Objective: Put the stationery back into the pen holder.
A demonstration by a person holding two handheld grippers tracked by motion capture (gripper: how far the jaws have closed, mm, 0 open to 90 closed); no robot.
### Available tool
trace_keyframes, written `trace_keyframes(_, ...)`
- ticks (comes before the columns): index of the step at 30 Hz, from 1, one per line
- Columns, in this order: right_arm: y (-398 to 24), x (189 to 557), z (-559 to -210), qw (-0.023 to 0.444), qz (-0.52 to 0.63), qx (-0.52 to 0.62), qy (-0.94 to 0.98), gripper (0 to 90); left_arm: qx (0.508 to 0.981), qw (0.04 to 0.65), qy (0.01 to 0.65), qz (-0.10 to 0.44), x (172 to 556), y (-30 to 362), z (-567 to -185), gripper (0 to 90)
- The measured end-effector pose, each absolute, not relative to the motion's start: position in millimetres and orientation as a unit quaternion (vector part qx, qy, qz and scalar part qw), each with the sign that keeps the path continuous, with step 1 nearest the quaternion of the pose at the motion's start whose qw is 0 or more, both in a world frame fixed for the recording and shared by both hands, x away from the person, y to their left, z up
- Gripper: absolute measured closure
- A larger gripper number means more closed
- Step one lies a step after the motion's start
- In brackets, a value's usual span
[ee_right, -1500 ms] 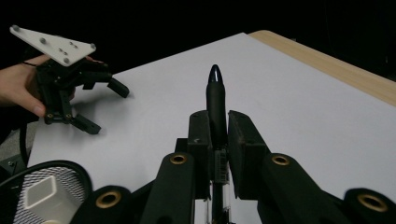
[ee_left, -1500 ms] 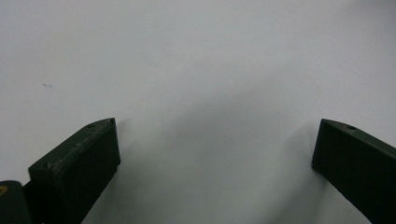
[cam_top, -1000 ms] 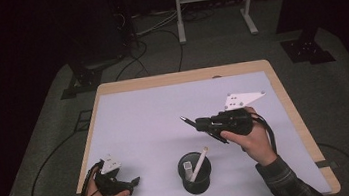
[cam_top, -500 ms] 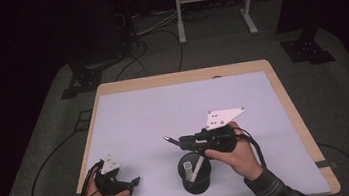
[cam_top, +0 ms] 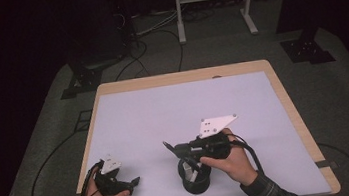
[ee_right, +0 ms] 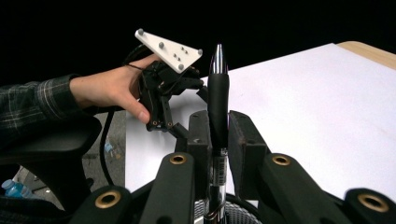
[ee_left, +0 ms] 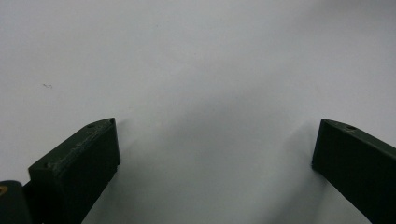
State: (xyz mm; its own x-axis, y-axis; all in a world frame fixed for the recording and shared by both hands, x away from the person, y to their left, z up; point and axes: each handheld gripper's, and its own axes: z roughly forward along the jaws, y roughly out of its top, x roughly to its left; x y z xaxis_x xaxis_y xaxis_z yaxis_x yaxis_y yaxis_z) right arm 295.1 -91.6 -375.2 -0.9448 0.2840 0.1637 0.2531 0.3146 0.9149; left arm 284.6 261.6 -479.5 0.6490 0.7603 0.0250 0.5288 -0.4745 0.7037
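The right hand-held gripper is closed on a pen: in the right gripper view the two black pads clamp the pen's dark grip section from either side, its silver tip pointing away from the camera and its lower barrel running down between the jaws. In the high view this gripper sits directly over a black cup near the front edge of the tabletop, so the step in hand looks like lifting the pen out of the cup or setting it into it. To do it well, the pen should travel along its own axis, straight through the cup's mouth, with the wrist kept from rolling so the barrel does not lever against the rim and tip the light-looking cup; the clamp should stay firm, since the smooth barrel could slide between the pads. The left hand-held gripper rests at the front left of the tabletop, well apart from the cup, its jaws wide open with nothing but bare white surface between them; it could steady the cup if it starts to rock. Much is hard to judge: from above, the right hand and gripper body cover the cup's mouth, so I cannot tell whether the pen's far end is inside the cup or clear of it. The right gripper view cuts off the pen's lower end and shows merely a sliver of the cup's rim at the bottom edge.
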Motion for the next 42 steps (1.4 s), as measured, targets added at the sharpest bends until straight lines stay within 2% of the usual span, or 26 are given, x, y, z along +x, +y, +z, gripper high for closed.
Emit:
trace_keyframes(22, -108, 282, -401, 0.006, 0.528, 0.179, 0.83, 78.3, 0.841, 0.341, 0.383, 0.17, 285, 261, -480, 0.0)
trace_keyframes(32, -114, 280, -397, 0.022, 0.527, 0.176, 0.831, 71.8, 0.842, 0.34, 0.383, 0.169, 285, 261, -480, 0.0)
trace_keyframes(42, -132, 283, -386, 0.036, 0.526, 0.189, 0.828, 60.8, 0.842, 0.34, 0.384, 0.169, 285, 261, -480, 0.0)
